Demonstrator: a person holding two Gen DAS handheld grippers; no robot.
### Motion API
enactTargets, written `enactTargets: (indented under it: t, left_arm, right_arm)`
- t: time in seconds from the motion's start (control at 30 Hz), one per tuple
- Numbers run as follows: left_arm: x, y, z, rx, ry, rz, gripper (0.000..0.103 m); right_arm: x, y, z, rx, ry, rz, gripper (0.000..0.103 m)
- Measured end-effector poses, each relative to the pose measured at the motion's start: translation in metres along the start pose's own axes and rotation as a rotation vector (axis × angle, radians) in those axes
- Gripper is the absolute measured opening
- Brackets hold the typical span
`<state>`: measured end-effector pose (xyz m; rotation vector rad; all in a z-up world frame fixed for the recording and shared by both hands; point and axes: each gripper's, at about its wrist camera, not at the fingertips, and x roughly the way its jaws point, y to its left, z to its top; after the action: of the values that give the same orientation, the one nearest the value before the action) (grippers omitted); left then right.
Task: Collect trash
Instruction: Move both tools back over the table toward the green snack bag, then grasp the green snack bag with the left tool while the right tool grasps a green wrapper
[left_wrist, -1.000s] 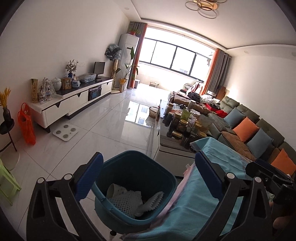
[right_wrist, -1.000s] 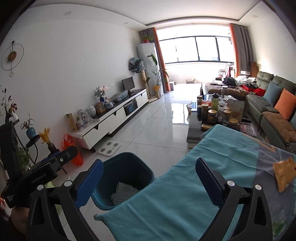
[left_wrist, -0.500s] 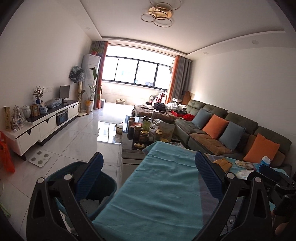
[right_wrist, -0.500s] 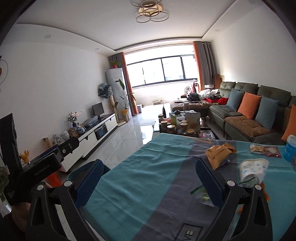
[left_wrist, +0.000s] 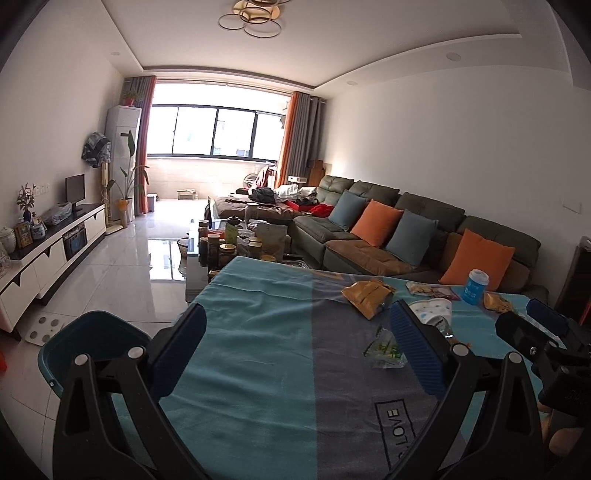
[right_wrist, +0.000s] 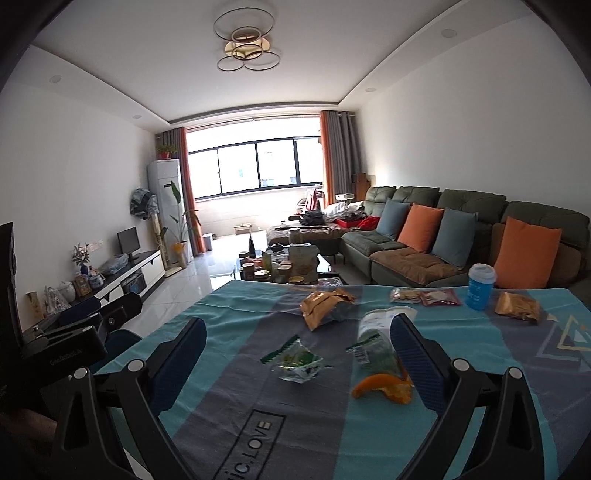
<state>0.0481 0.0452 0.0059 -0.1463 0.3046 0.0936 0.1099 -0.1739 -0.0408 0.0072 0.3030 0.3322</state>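
Right wrist view: my right gripper (right_wrist: 295, 363) hangs over the tablecloth (right_wrist: 229, 373) with its tongs wide apart and empty; my left gripper (left_wrist: 295, 363) is likewise spread and holding nothing. Nearest lies an orange peel (right_wrist: 384, 387), curled and soft. Just beyond it, a green-and-white wrapper (right_wrist: 297, 360) lies flat and crumpled, long axis running left to right. I judge it featherlight, crinkly and slippery, so I'd pinch a raised fold at its edge. Farther back sits a yellow snack bag (right_wrist: 325, 304). The teal bin (left_wrist: 92, 341) stands on the floor off the table's left edge.
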Motion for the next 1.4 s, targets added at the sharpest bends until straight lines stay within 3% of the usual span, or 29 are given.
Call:
enactTargets:
  t: [0.4, 0.93, 1.4]
  left_arm:
    - [0.021, -0.031, -0.023, 0.059, 0.095, -0.105, 0.097]
    - [0.102, -0.062, -0.024, 0.091, 0.231, -0.186, 0.097]
    - [0.181, -0.093, -0.044, 0.177, 0.429, -0.207, 0.097]
  right_arm:
    - [-0.004, -0.032, -0.02, 0.024, 0.046, -0.161, 0.096]
    - [0.043, -0.068, -0.022, 0.042, 0.188, -0.21, 0.096]
    - [0.079, -0.087, -0.027, 0.08, 0.255, -0.195, 0.096]
